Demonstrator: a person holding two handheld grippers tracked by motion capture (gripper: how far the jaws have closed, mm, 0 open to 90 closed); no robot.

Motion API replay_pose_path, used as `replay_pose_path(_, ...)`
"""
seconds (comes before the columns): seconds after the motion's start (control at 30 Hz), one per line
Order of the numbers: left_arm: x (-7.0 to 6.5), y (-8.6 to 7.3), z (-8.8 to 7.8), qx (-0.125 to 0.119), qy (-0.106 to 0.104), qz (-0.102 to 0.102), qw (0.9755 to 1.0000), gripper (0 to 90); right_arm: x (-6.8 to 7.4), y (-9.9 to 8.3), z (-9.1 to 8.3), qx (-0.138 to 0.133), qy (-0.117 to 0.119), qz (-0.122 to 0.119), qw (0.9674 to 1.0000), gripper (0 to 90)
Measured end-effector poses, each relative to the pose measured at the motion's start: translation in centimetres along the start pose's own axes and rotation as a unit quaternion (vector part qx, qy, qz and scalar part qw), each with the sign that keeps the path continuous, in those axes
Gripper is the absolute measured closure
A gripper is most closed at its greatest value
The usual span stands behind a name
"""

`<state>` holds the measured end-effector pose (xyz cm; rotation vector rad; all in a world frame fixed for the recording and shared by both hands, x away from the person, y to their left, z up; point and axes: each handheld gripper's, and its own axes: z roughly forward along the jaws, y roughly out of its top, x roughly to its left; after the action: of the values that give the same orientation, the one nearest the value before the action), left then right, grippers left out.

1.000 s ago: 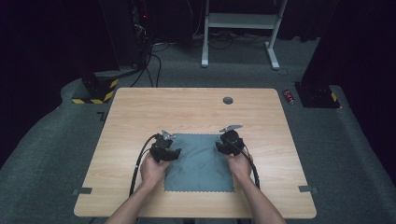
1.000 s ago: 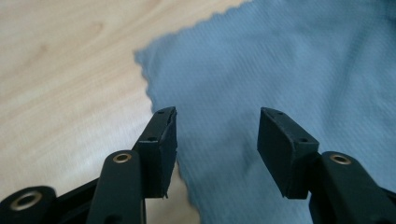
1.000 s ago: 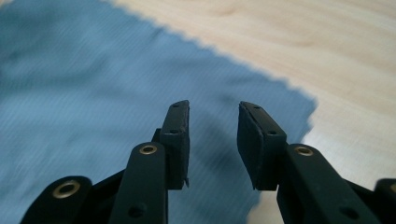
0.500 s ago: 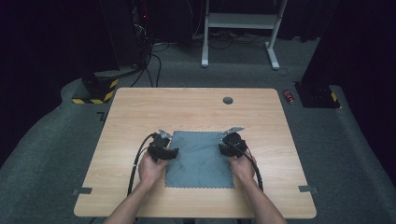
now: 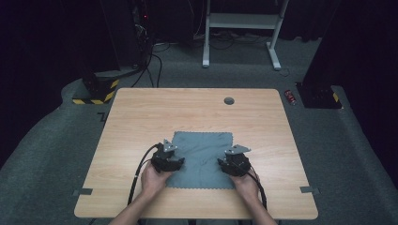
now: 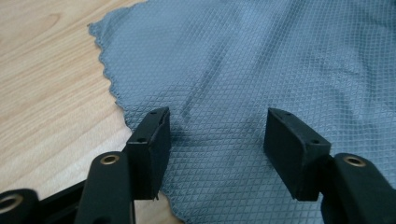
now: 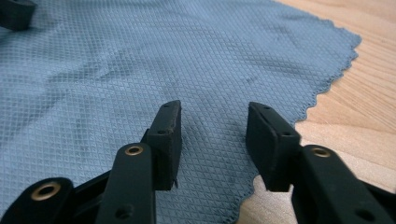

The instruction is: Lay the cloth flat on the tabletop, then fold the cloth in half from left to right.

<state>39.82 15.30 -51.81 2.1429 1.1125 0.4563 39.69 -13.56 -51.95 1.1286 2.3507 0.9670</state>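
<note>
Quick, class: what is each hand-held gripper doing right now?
Left hand-held gripper: open, over the cloth, holding nothing.
Right hand-held gripper: open, over the cloth, holding nothing.

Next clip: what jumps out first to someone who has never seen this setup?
A blue-grey, diamond-textured cloth with scalloped edges lies spread flat on the near half of the light wooden table. The left gripper hangs open over its left edge, and the right gripper open over its right edge. Past the table, the dark room holds a white metal frame.
</note>
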Motion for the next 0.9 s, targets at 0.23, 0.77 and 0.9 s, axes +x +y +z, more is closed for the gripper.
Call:
replay_pose_path(0.23, -0.1, -0.8, 0.2, -0.035, 0.005, -0.004, 0.9994, 38.1, -0.6, -0.7, -0.2, -0.019, 0.011, -0.011, 0.9997, 55.6)
replay_pose_path(0.77, -0.3, 0.4, 0.2, -0.004, -0.005, -0.017, 0.9998, 34.8, -0.7, 0.6, -1.0, 0.033, 0.016, 0.038, 0.9986, 52.2)
replay_pose_path(0.9, 0.7, 0.3, 0.0, 0.002, -0.003, -0.035, 0.9994, 35.3, 0.2, 0.7, -1.6, 0.009, 0.031, 0.037, 0.9988, 56.1)
